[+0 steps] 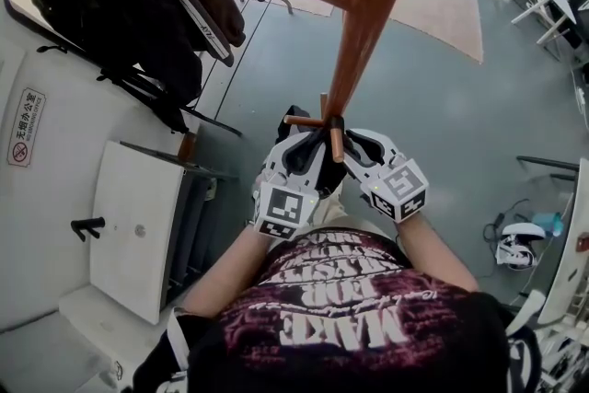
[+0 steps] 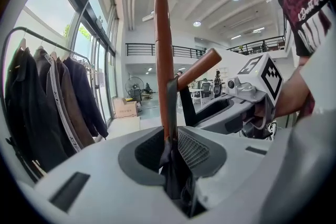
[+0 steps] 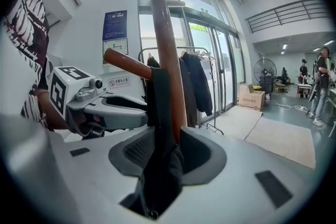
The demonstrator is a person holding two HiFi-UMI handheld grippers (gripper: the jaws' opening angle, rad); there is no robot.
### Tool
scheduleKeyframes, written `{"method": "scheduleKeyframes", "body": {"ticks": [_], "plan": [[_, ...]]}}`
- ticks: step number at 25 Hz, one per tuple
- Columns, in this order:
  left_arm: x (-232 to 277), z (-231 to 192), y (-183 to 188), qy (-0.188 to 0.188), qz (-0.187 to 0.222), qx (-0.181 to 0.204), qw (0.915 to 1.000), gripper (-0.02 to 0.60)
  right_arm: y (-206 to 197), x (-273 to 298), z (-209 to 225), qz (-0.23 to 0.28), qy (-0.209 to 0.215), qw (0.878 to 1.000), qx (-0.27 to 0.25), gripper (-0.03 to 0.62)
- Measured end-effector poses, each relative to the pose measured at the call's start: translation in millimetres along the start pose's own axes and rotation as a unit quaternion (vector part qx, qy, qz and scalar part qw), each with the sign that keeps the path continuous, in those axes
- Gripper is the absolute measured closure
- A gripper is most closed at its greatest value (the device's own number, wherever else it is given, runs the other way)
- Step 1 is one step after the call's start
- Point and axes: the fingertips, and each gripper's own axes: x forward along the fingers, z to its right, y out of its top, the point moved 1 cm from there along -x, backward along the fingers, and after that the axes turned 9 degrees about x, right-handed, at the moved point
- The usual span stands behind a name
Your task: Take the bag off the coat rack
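Starting up close at the coat rack pole [image 1: 368, 23]. Got the left gripper [image 2: 176, 165] pinched together on the black strap [image 2: 172, 107], hard against the pole and right under the lower peg [image 2: 199, 68]. Makes sense as a hold: pulls the strap taut and straight up to the peg, ready for sliding off the tip.

Got the right gripper [image 3: 163, 165] in from the opposite side of the pole, jaws standing wide apart around the bunched top of the bag [image 3: 157, 181], zipper pull dangling at the bottom. Plenty of fabric stuffed in that gap, but not looking squeezed, so calling it not gripped yet. Probably placed there to take the weight and spare the strap side a swinging load.

Counting the bag as not off yet: tucked tight against the pole below that lower peg, hooked over it by the strap.

Guessing at the next move: closing the right jaws, then lifting both up and outward along the tilt of the peg. Worth watching for the strap snagging on the rounded peg end.

Further out from the pole: a row of dark jackets [image 3: 199, 81] hung by the glass doors. Then a cardboard box [image 3: 251, 96], a beige rug [image 3: 283, 136] and a standing fan [image 3: 264, 68] well beyond.
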Motion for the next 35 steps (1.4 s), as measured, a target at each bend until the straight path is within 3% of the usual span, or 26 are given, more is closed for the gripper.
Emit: {"method": "scheduleKeyframes", "body": {"ticks": [5,9,13,23,35], "plan": [[14,5,-3,-0.005,-0.008,0.010,0.9999,0.503,-3,7,0,-0.005,0.004,1.000,-0.001,0.484],[15,1,-1,0.020,-0.002,0.019,0.9996,0.560,-2,9,0,-0.003,0.003,1.000,-0.004,0.527],[13,1,-1,0.028,0.003,0.009,0.9996,0.571,-3,7,-2,-0.003,-0.002,1.000,-0.015,0.582],[-5,-4,10,0.021,0.002,-0.036,0.9991,0.574,2,-15,-4,0.007,-0.009,1.000,0.006,0.585],[-59,6,64,0.025,0.053,-0.015,0.9981,0.573,43,-62,-44,0.070,-0.007,0.997,-0.014,0.583]]}}
